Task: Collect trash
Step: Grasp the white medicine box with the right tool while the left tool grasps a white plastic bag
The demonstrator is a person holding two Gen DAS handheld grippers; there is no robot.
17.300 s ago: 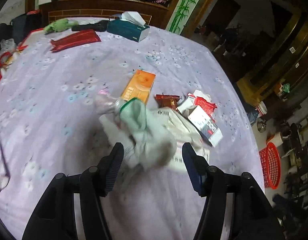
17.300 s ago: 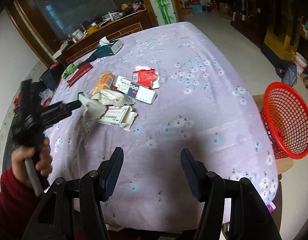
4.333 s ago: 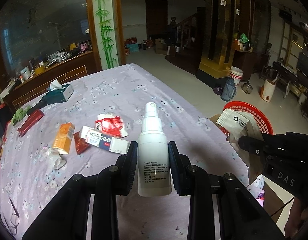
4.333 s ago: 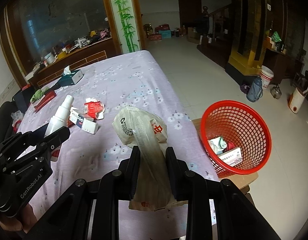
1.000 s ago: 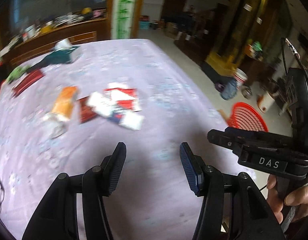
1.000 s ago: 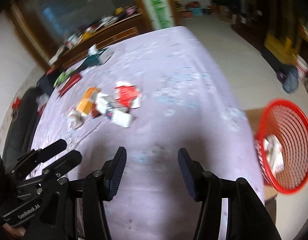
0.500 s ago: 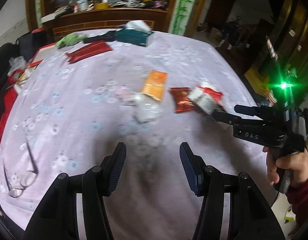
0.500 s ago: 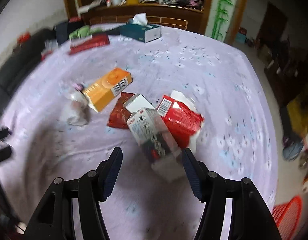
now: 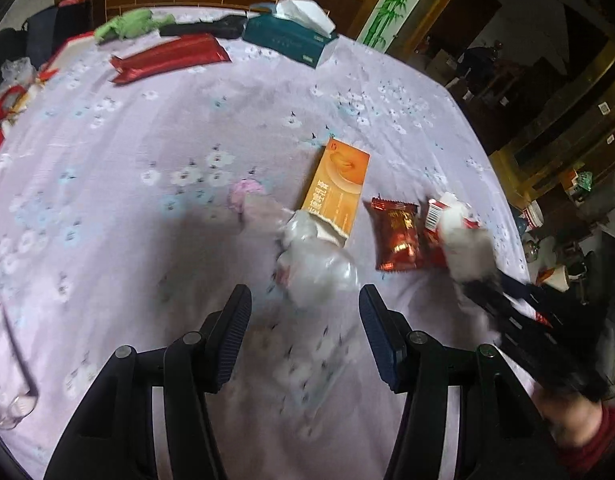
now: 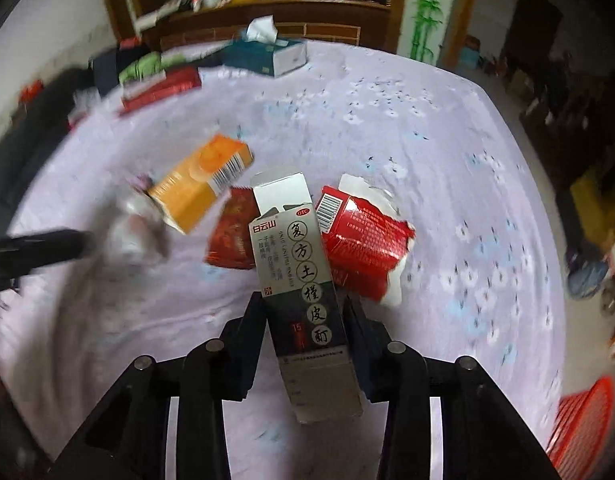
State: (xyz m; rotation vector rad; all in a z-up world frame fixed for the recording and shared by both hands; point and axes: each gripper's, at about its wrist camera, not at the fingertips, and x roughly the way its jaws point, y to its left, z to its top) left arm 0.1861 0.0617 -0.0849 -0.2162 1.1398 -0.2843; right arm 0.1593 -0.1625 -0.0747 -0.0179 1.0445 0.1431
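On the lilac flowered tablecloth (image 9: 155,128) lies a cluster of trash. My right gripper (image 10: 305,314) is shut on a white and dark medicine box (image 10: 297,264), whose open flap points away from me. Beside it lie a torn red box (image 10: 361,240), a dark red snack packet (image 10: 231,236) and an orange box (image 10: 199,184). My left gripper (image 9: 305,312) is open, and a crumpled clear plastic wrapper (image 9: 315,264) sits just ahead of its fingertips. The orange box (image 9: 339,188) lies past the wrapper and the snack packet (image 9: 395,236) to its right.
A teal tissue box (image 9: 287,36), a long red pouch (image 9: 167,56) and a green cloth (image 9: 127,26) lie at the table's far side. Glasses (image 9: 11,412) rest near the left edge. A red mesh basket (image 10: 583,420) stands off the table, lower right.
My right gripper has shut on the medicine box, which it was only straddling half a second ago. My left gripper has moved forward to the plastic wrapper and remains open.
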